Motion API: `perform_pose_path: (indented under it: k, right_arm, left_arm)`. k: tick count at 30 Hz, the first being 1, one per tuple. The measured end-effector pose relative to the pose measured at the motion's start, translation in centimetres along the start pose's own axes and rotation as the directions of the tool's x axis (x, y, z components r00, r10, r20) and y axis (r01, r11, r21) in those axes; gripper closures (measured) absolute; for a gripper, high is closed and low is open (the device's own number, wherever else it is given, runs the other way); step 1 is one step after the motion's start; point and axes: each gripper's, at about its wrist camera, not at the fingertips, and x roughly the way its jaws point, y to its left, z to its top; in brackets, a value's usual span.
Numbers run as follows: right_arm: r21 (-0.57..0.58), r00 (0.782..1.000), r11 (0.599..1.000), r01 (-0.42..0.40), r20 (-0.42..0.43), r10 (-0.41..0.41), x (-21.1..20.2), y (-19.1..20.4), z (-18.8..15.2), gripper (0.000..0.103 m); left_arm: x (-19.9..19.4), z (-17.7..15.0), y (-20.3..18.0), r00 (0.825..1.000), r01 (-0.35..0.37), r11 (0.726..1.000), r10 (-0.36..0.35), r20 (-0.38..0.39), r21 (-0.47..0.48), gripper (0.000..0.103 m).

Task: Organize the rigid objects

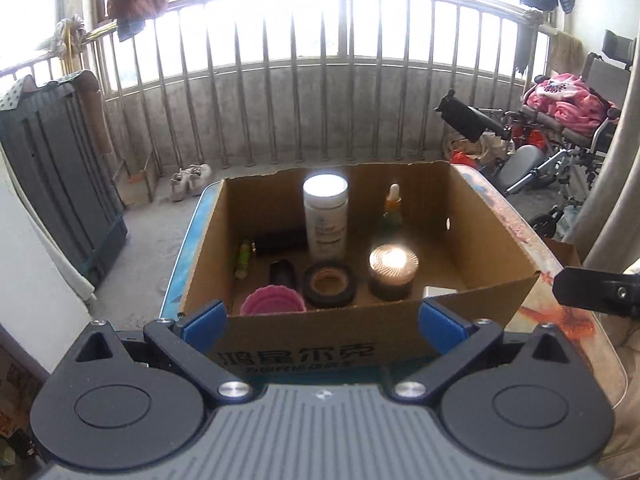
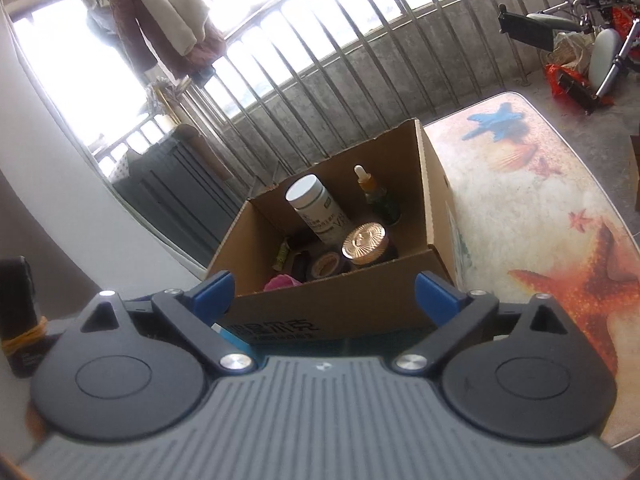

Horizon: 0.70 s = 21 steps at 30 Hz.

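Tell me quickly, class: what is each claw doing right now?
Left claw: open, holding nothing.
Right claw: open, holding nothing.

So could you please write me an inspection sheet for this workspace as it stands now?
Surface: table with a seashell and starfish print, bare to the right of the box.
Job's things: cardboard box holding a white bottle, dropper bottle, gold-lidded jar, tape roll, pink cup and a black tube lying down.
Clutter: nothing seen on the table.
Grippers: left gripper and right gripper both open, fingers empty.
Cables: nothing seen.
Surroundings: railing, hanging clothes, wheelchair, shoes.
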Motion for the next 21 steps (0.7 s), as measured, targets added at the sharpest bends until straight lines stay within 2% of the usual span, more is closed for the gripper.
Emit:
perform_pose_path:
  k: [4,7,11,14,19,21]
  right_arm:
    - [-0.127,0.993,0.984,0.121,0.016,-0.12,0.8,2.0,-0.4,0.001]
    - [-0.187,0.979,0.962,0.201,0.045,-0.197,1.6,3.0,-0.2,0.001]
    - [-0.216,0.957,0.932,0.291,0.05,-0.287,3.3,3.5,-0.2,0.001]
    - [-0.243,0.949,0.919,0.31,0.03,-0.313,4.9,4.0,-0.1,0.001]
    - [-0.273,0.955,0.918,0.288,0.011,-0.296,6.9,4.8,0.3,0.001]
    - [-0.29,0.953,0.911,0.292,0.007,-0.303,7.8,5.1,0.4,0.001]
  left_arm:
    - [0.7,-0.6,0.3,0.998,-0.05,0.999,0.05,-0.034,0.002,0.0]
    - [1.7,-0.9,0.8,0.997,0.006,1.0,-0.006,-0.076,0.0,0.0]
    - [1.8,-1.4,1.3,0.999,-0.034,0.999,0.033,-0.042,-0.034,0.0]
    - [1.6,-1.3,1.7,0.999,-0.05,0.997,0.049,-0.014,-0.051,0.0]
    - [2.1,-0.9,1.9,0.995,-0.099,0.994,0.098,-0.025,-0.05,0.0]
    - [2.4,-0.9,2.1,0.995,-0.095,0.994,0.094,-0.028,-0.054,0.0]
